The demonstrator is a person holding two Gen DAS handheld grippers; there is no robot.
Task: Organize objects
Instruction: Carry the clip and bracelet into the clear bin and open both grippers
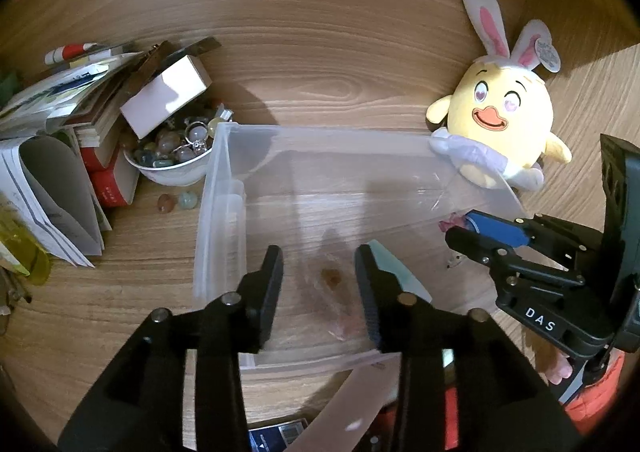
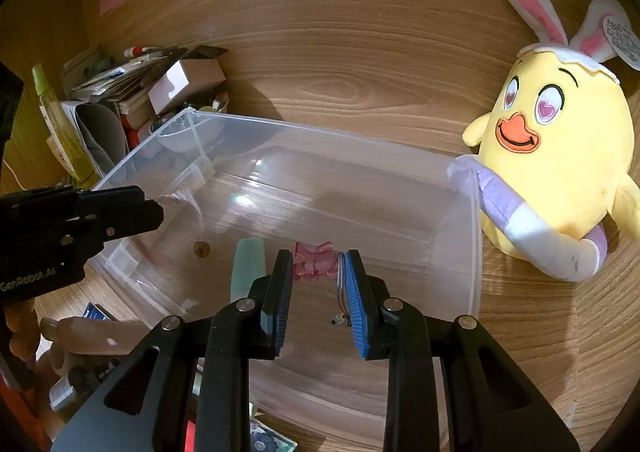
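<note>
Wooden table (image 1: 320,63): clear bin (image 1: 224,155), plush chick (image 1: 500,123), bowl (image 1: 172,171), perhaps books (image 1: 60,123).

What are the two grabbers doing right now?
Left gripper: open, nothing between its jaws, over the clear bin.
Right gripper: shut on a pink trinket.

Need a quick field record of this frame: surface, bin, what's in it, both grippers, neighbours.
surface: wooden table
bin: clear plastic bin, open top
bin contents: small brown bead on the floor of the bin
left gripper: open over the bin, nothing between its fingers
right gripper: shut on a pink translucent trinket, over the bin
right of bin: yellow plush chick against the bin's corner
left of bin: white bowl of stones, stack of books
</note>
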